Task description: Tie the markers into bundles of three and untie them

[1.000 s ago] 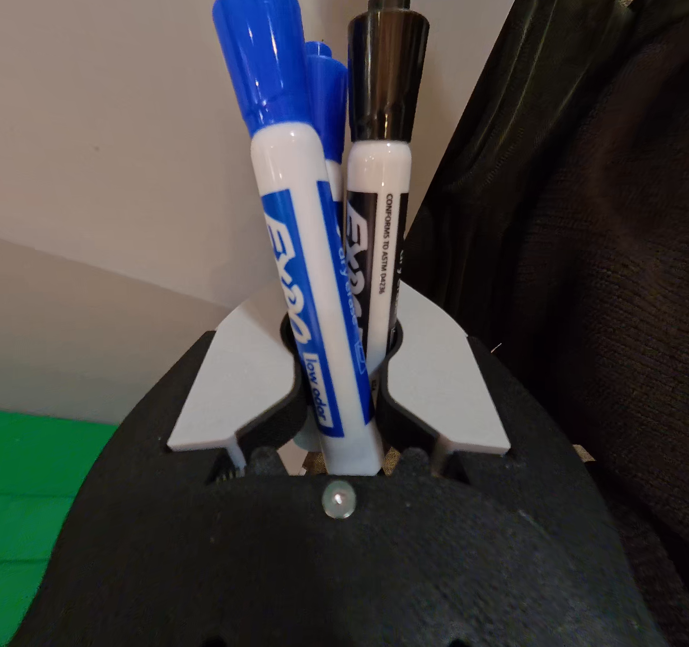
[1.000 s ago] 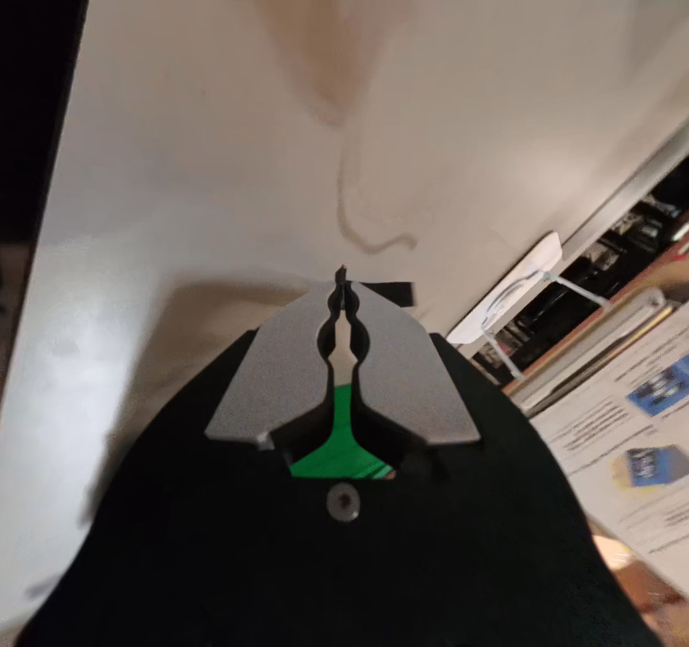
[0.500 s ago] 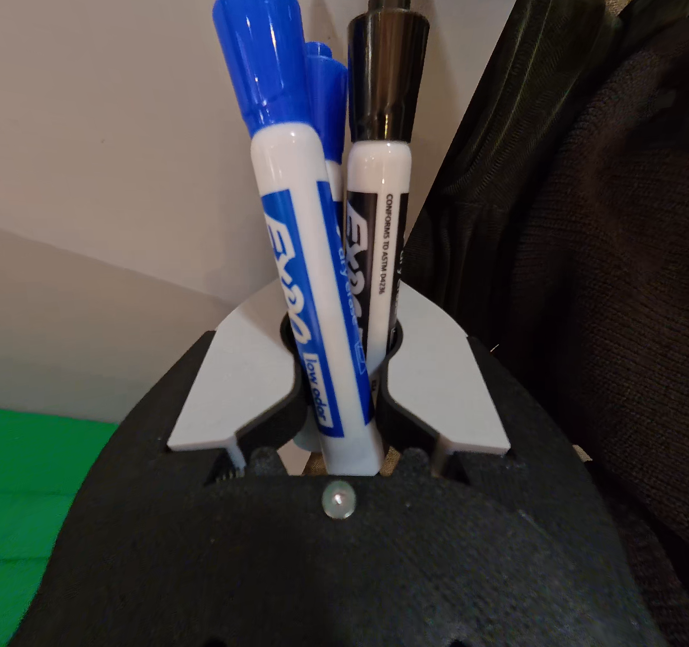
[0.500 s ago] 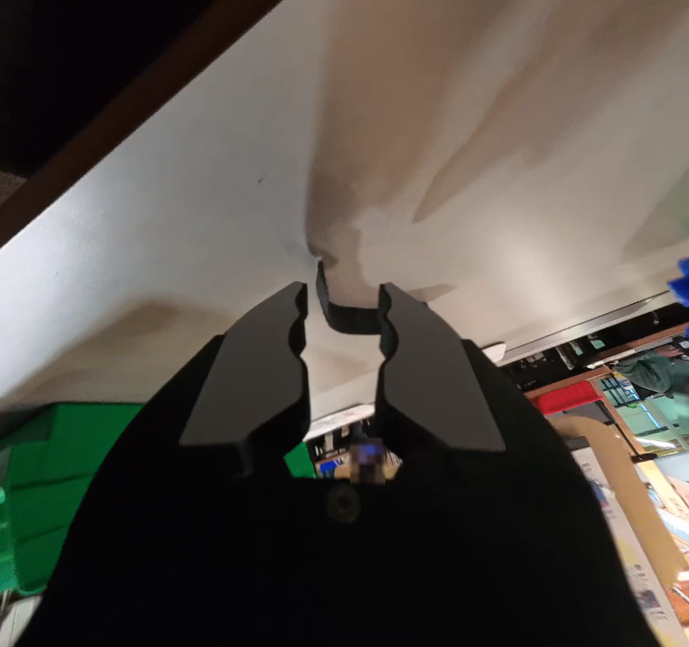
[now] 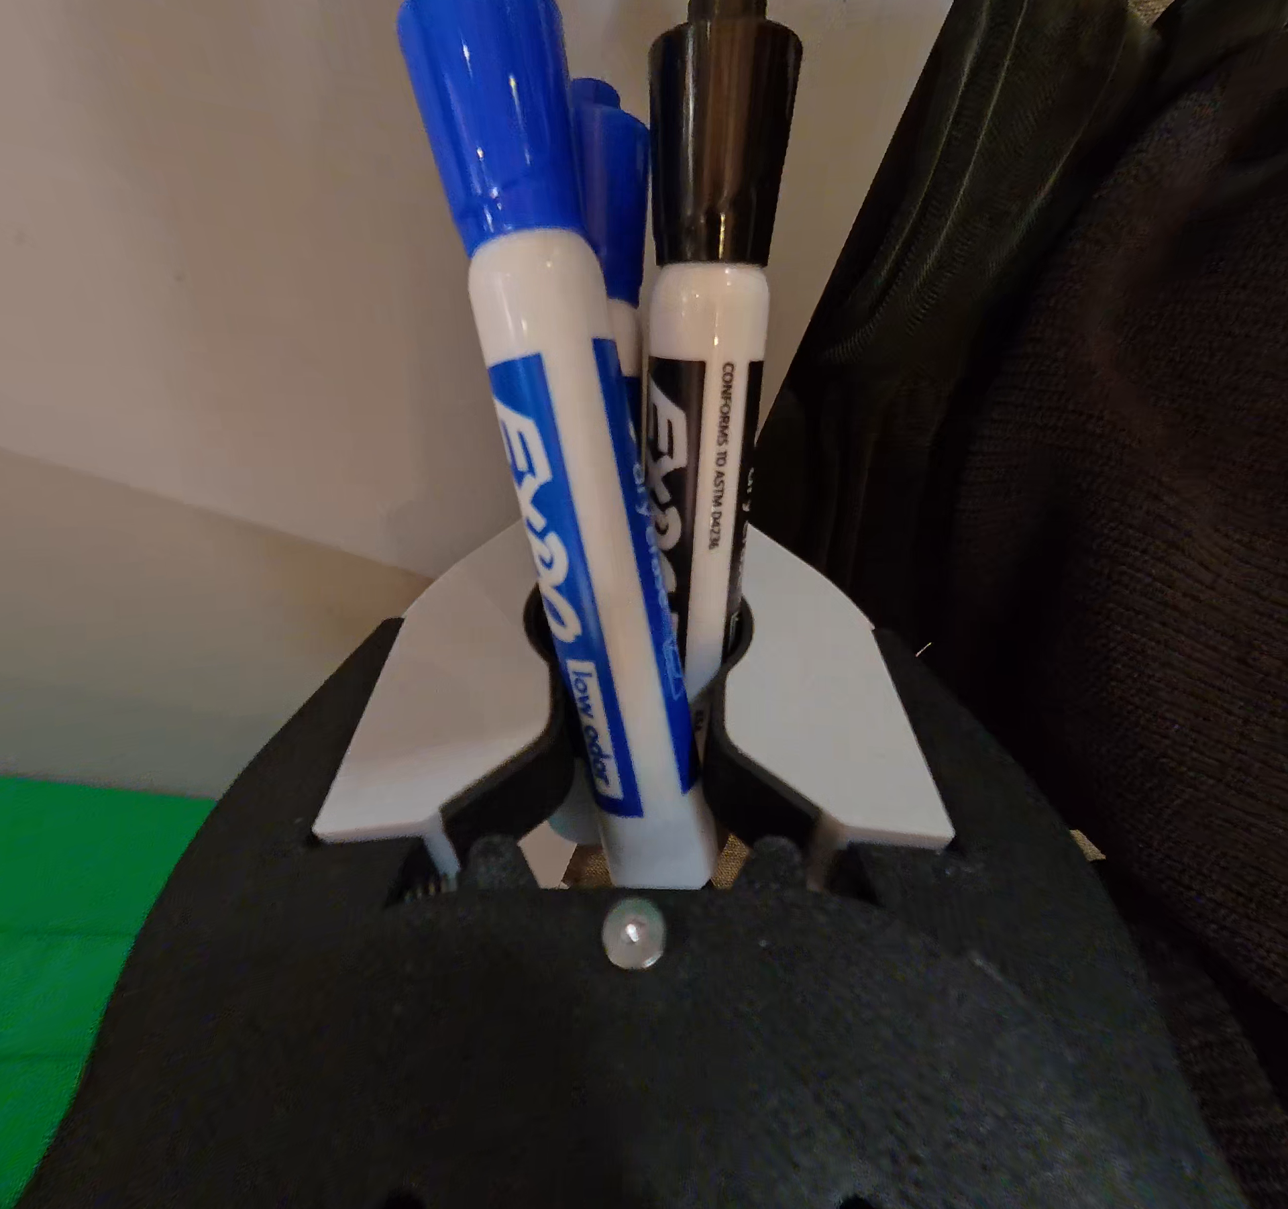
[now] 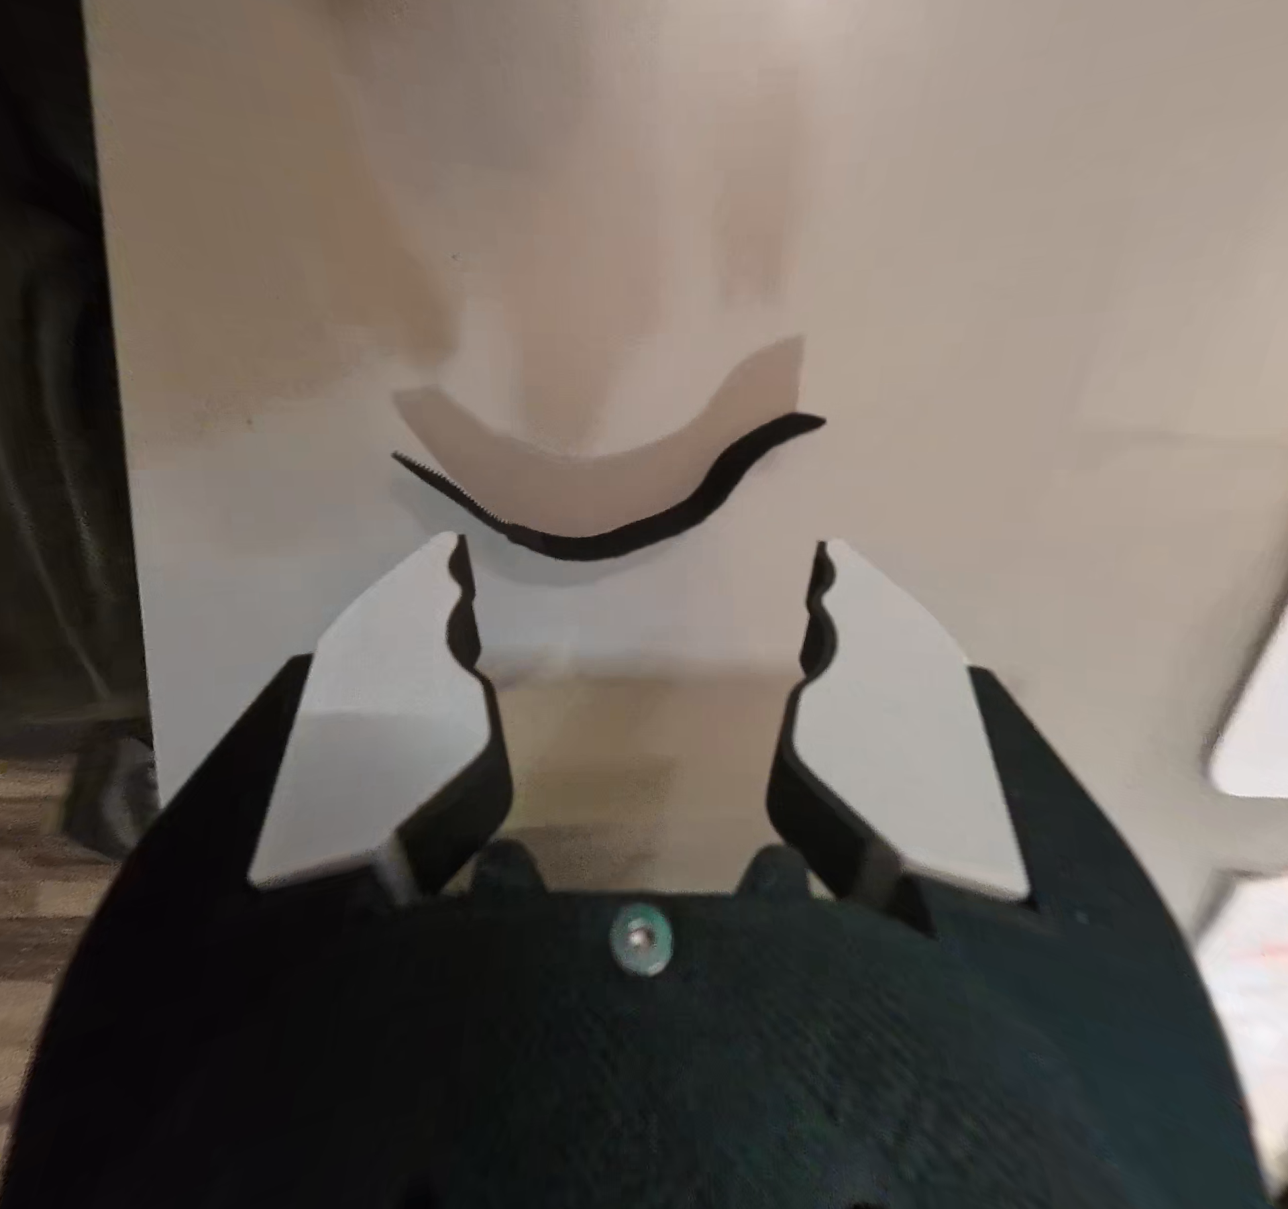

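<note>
left gripper [image 5: 631, 625] clenched on three capped white-barrel markers [image 5: 592, 548] (two blue, one black) | right gripper [image 6: 638, 552] spread wide, empty | curved black hook-and-loop strip [image 6: 613, 492] on pale worktop [image 6: 976, 269], just beyond fingertips

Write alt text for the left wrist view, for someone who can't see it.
The left gripper is shut on a bundle of three capped white-barrelled dry-erase markers pointing up: a large blue-capped marker in front, a second blue-capped marker behind it, and a black-capped marker on the right. Behind is a cream surface, with dark fabric at right.
</note>
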